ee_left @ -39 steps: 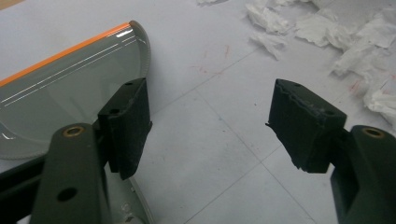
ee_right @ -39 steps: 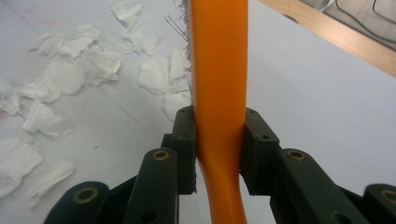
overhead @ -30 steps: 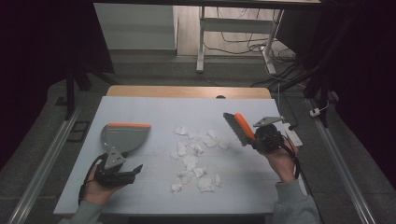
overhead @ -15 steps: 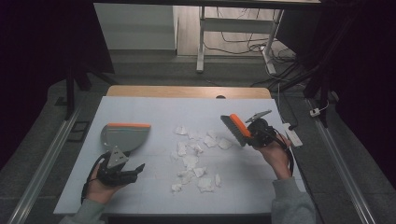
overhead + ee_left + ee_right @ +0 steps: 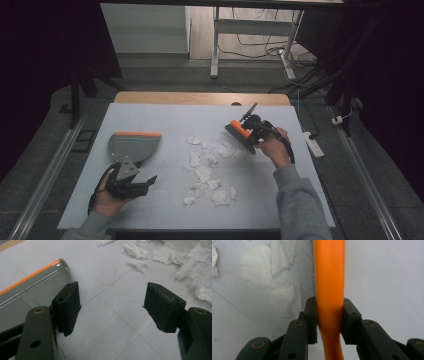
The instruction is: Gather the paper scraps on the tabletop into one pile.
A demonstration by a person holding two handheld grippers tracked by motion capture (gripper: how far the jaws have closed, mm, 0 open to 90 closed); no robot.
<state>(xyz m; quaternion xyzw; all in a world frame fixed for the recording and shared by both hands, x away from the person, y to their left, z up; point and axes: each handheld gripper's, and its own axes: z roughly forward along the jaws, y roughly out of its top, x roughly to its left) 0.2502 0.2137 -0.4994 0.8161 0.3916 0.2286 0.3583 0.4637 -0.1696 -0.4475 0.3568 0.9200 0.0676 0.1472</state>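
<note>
High view: right hand-held gripper (image 5: 248,131) clamps the orange brush (image 5: 239,132) beside paper scraps (image 5: 205,172); left hand-held gripper (image 5: 137,181), jaws apart, near the dustpan (image 5: 132,145).

— What sort of room is this, would you say?

— A lab or test room. Look at the counter (image 5: 165,117): a plain pale sheet laid over a wooden top, lit from above while everything around it stays dark.

— And past the right hand-held gripper (image 5: 246,134)?

— Loose cables (image 5: 260,37) trailing over the floor beyond it, a white metal frame leg (image 5: 215,42), and a power strip (image 5: 312,145) just off to its outer side. Metal rails (image 5: 47,172) run along both flanks. Nothing homely.
</note>
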